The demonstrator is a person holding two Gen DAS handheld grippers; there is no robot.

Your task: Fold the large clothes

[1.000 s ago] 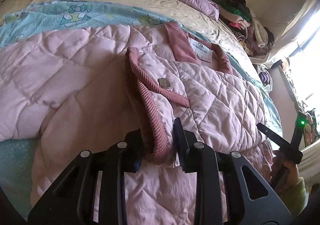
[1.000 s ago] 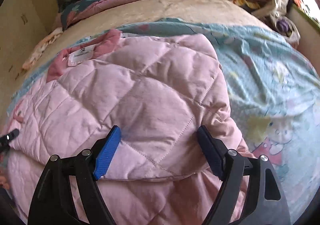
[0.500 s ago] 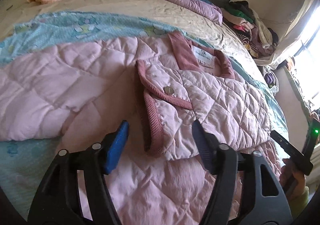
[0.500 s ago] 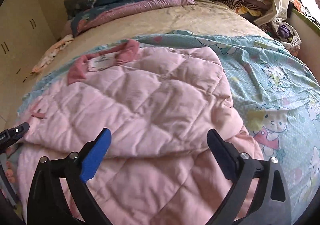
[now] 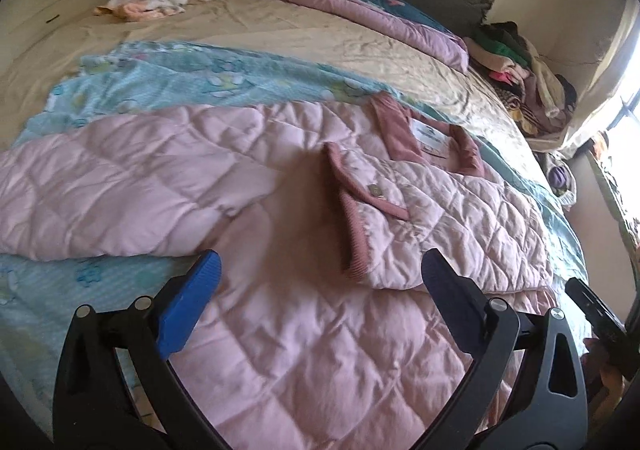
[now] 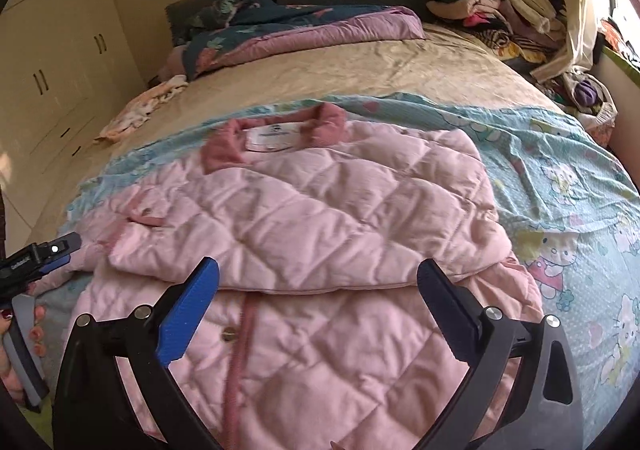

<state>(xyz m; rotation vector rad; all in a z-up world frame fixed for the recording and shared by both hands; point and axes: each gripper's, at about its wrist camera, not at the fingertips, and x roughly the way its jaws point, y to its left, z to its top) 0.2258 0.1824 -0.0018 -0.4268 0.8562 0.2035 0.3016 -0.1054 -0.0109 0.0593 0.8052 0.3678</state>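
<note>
Jacket [image 6: 312,218], pink and quilted, lies spread on the teal cartoon-print sheet [image 6: 568,178] across the middle of both views, collar [image 6: 276,134] toward the top of the frame. By my reading the fold is partly done: one sleeve [image 5: 420,218] is laid across the chest, its ribbed cuff [image 5: 354,222] resting near the centre of the left wrist view. The other sleeve [image 5: 104,190] stretches out flat toward the left edge of that view, unfolded. What seems left is bringing that sleeve in and then doubling the body over from the hem (the hem itself sits under the grippers at the bottom of the frames, so I cannot see how it lies).

Left gripper [image 5: 320,278] hangs above the lower front of the jacket with its jaws spread wide and nothing between them. Right gripper [image 6: 318,282] is likewise wide open and empty, poised over the edge of the folded-in part, near the buttoned placket [image 6: 240,330].

No basket, box or drawer holding anything is in play. The only gatherings of things are loose: a heap of clothes [image 6: 492,10] at the upper right and a rumpled floral quilt [image 6: 288,30] along the top of the bed, with a small pale garment [image 5: 160,2] at the upper left of the left wrist view.
</note>
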